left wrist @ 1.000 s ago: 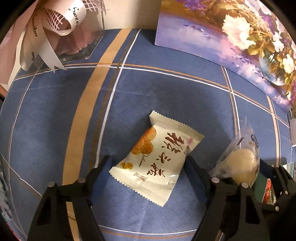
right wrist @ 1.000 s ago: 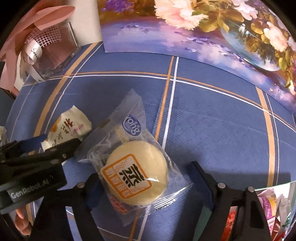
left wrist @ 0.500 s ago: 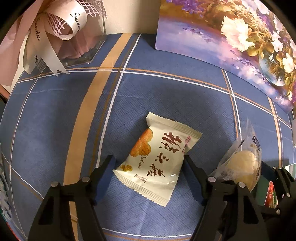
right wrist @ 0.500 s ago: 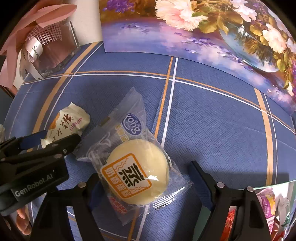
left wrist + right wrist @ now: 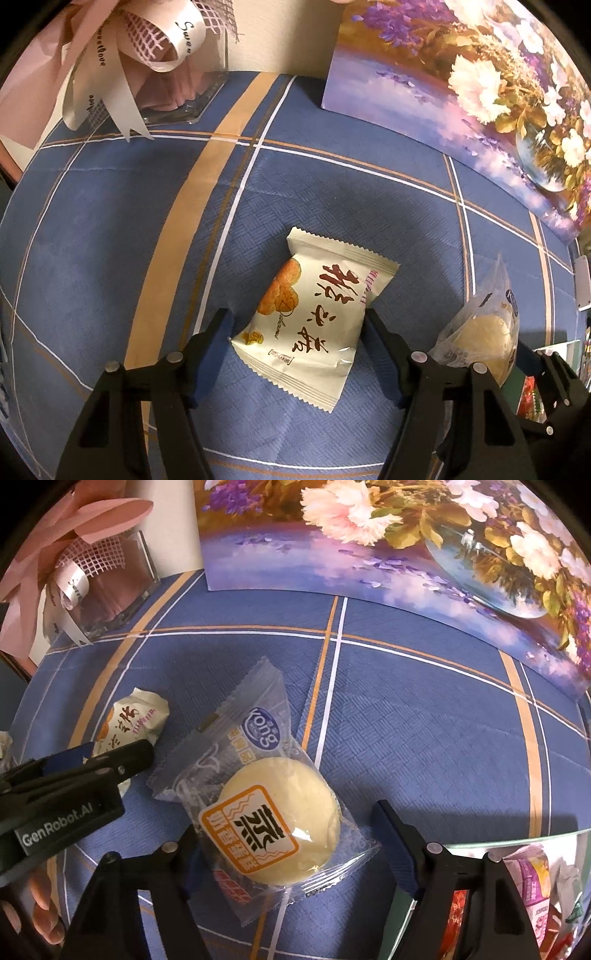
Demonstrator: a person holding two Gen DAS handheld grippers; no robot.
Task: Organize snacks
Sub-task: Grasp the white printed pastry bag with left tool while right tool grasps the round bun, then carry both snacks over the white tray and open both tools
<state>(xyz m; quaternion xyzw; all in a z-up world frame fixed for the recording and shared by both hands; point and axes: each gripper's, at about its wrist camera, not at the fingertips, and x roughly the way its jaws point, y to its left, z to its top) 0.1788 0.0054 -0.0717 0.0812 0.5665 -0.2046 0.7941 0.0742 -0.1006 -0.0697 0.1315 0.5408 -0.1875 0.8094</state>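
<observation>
The cream crimped-edge foil snack packet (image 5: 314, 325) lies at lower centre between the widely spread left gripper (image 5: 297, 328). The clear-wrapped round yellow cake (image 5: 273, 819) lies likewise within the wide right gripper (image 5: 284, 823). The slippery wrappers could be squeezed out sideways on closing.

Tablecloth (image 5: 110, 236) looks like woven matt cloth w/ a basket-weave texture. Cream snack packet (image 5: 314, 317) is glossy plastic, clear bun wrapper (image 5: 258, 775) shiny & crinkly, ribbon (image 5: 92, 92) satin-ish.

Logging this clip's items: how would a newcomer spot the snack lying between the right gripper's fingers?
On the blue plaid tablecloth, before the flower painting, find the right gripper. Between its fingers lies a clear packet showing a round pale cake with an orange label; the neighbouring cream packet is opaque.
</observation>
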